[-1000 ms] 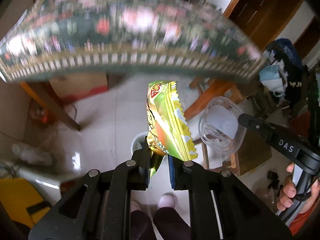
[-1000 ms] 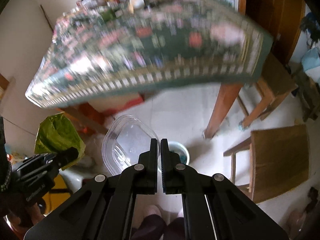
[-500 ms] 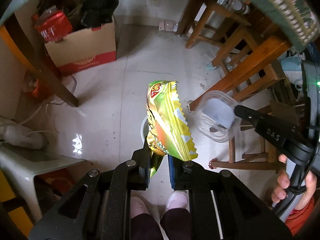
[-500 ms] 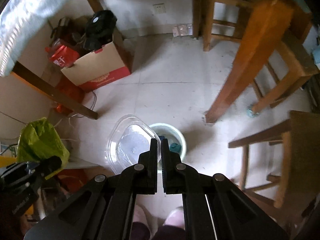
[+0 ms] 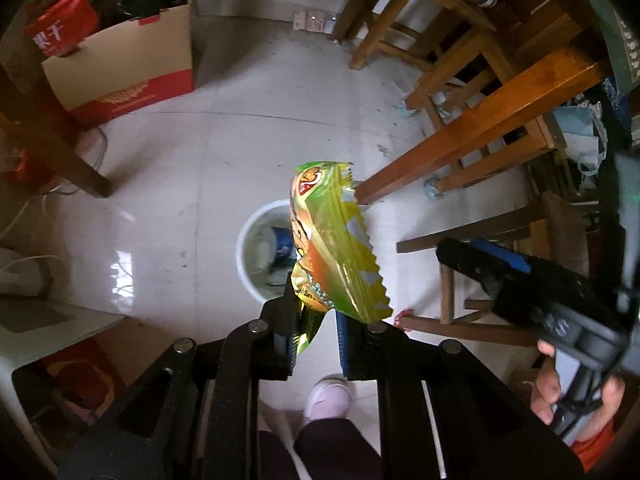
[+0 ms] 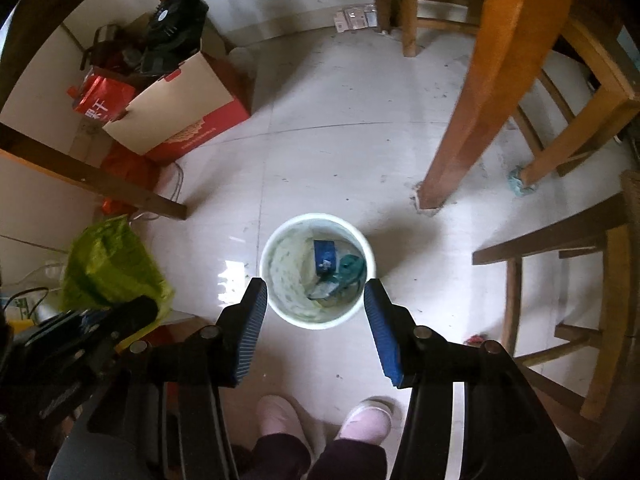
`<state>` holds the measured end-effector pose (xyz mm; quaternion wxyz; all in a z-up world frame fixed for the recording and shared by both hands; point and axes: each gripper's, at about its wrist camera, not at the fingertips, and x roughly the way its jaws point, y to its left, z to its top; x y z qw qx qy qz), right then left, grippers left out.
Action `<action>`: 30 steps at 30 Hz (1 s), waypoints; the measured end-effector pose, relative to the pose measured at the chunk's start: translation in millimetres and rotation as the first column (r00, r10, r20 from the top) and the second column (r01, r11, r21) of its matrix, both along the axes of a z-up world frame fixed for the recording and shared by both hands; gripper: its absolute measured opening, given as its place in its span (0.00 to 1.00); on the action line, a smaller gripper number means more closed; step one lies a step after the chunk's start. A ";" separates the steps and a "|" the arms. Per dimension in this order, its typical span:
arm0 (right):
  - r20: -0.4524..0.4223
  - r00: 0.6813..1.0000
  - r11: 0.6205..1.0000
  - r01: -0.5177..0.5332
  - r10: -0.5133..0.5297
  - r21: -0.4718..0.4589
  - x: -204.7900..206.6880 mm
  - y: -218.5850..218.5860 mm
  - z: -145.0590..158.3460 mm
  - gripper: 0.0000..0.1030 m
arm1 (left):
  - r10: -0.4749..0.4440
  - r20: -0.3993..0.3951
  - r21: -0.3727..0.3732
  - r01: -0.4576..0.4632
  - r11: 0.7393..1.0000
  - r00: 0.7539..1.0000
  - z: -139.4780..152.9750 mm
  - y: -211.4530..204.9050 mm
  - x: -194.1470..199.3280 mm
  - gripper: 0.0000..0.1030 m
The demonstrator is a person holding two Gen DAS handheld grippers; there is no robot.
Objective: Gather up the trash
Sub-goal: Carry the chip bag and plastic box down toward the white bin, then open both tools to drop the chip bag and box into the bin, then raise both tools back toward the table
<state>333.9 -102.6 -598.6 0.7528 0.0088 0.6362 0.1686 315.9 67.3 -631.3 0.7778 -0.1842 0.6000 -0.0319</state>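
Foil-film snack bag [image 5: 334,240], green and yellow with serrated end seals — pinched at its lower end between the closed jaws of the left gripper [image 5: 316,330], standing up from the pads and hanging in the air above the white trash bucket [image 6: 318,270] on the tiled floor; in the right wrist view it shows as a green crumple at far left, off to one side of the bucket. Handling, by judgement: very light, limp and crinkly, slick-surfaced, not fragile; best held flat across a seam edge as it is now, since the film would slide under a loose pinch and may cling or flutter on release. Right gripper [image 6: 316,322]: fingers spread wide and holding nothing, poised directly over the bucket, which already contains a blue packet [image 6: 324,256] and other scraps. Surroundings: wooden table leg [image 6: 476,92] just beyond the bucket, wooden chairs [image 6: 560,280] to the right, red-and-cream cardboard box [image 6: 180,116] with a black fan [image 6: 176,28] at rear left, the person's pink slippers [image 6: 320,420] close below — nothing lies across the bucket mouth.
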 end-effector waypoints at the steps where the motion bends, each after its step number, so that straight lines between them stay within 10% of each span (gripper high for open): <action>1: 0.003 1.000 1.000 0.004 -0.004 -0.002 0.7 -2.9 4.7 0.45 | -0.004 -0.011 -0.003 0.004 1.000 1.000 -1.2 -2.7 5.6 0.20; 4: 0.009 1.000 1.000 0.016 -0.016 -0.003 4.1 -7.3 14.3 0.45 | -0.011 -0.056 0.006 0.011 1.000 0.998 -3.5 -7.9 16.8 0.47; 13: 0.042 0.999 1.000 0.011 -0.012 0.015 4.9 -5.1 64.2 0.45 | -0.032 -0.073 0.036 0.035 0.999 0.997 35.9 -6.4 16.8 0.49; 30: 0.238 0.970 0.998 -0.059 0.055 0.013 -14.6 21.5 263.4 0.45 | -0.037 0.164 0.128 0.016 0.992 0.986 268.4 15.6 -7.2 0.49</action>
